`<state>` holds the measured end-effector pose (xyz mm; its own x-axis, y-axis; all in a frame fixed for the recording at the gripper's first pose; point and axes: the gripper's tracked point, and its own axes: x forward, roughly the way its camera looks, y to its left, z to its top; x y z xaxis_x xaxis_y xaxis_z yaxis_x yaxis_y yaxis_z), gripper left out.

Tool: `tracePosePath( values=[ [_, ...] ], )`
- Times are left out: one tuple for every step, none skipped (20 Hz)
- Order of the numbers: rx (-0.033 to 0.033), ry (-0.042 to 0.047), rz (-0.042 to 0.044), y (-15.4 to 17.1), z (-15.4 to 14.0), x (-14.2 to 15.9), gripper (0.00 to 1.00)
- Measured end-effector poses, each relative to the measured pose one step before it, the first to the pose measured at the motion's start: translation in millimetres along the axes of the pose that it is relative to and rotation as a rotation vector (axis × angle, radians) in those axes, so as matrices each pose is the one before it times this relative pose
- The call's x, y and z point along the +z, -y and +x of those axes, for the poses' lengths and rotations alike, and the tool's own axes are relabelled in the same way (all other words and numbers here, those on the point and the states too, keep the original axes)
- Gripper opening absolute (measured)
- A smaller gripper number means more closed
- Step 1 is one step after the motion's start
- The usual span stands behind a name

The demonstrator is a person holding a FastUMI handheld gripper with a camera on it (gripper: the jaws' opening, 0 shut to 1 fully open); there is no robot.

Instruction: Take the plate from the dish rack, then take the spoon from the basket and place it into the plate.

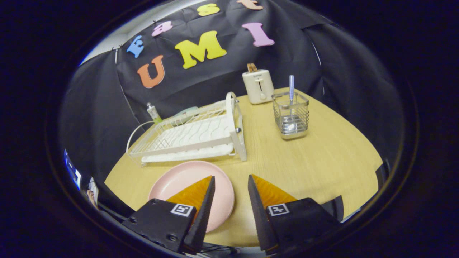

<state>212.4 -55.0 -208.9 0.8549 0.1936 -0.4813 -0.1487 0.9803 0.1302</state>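
Observation:
A pink plate (183, 179) lies flat on the wooden table (322, 161), just in front of the white dish rack (193, 134). My gripper (231, 178) hovers above the plate's right rim, open, with nothing between its fingers; the left finger overlaps the plate in view. Beyond the fingers to the right stands a wire basket (290, 115) with a spoon (291, 104) upright in it, blue-striped handle up and bowl down at the basket's bottom.
A white toaster (258, 86) stands behind the basket near the cloth wall. A small tube (154, 113) stands behind the rack. The table's right edge curves off past the basket.

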Motion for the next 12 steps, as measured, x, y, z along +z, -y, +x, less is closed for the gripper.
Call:
tracePosePath(
  values=[
    [-0.01365, 0.03699, -0.03600, 6.83, -2.02, 9.00, 0.68],
    [-0.02380, 0.03781, -0.04535, 7.84, -3.30, 8.35, 0.75],
    [-0.03419, 0.04649, -0.04703, 9.48, -4.25, 11.62, 0.81],
    [-0.04383, 0.05926, -0.04287, 12.17, -0.36, 12.11, 0.83],
    [-0.04672, 0.05403, -0.02338, 11.84, 1.02, 11.92, 0.91],
    [-0.02980, 0.03877, -0.00692, 10.15, 2.77, 9.21, 0.94],
    [-0.01234, 0.01346, 0.02271, 3.28, 2.03, 4.81, 0.98],
    [0.00611, -0.01707, 0.01519, 1.34, 1.60, -1.74, 1.00],
    [0.01504, -0.00255, 0.01769, 1.22, 5.36, 4.77, 1.00],
    [-0.00748, -0.00700, 0.00592, 10.30, 11.95, 4.69, 1.00],
    [-0.00835, 0.01375, 0.00850, 7.50, 9.01, 10.00, 1.00],
    [-0.01422, 0.00741, -0.00962, 6.63, 11.02, 7.60, 1.00]
  ],
)
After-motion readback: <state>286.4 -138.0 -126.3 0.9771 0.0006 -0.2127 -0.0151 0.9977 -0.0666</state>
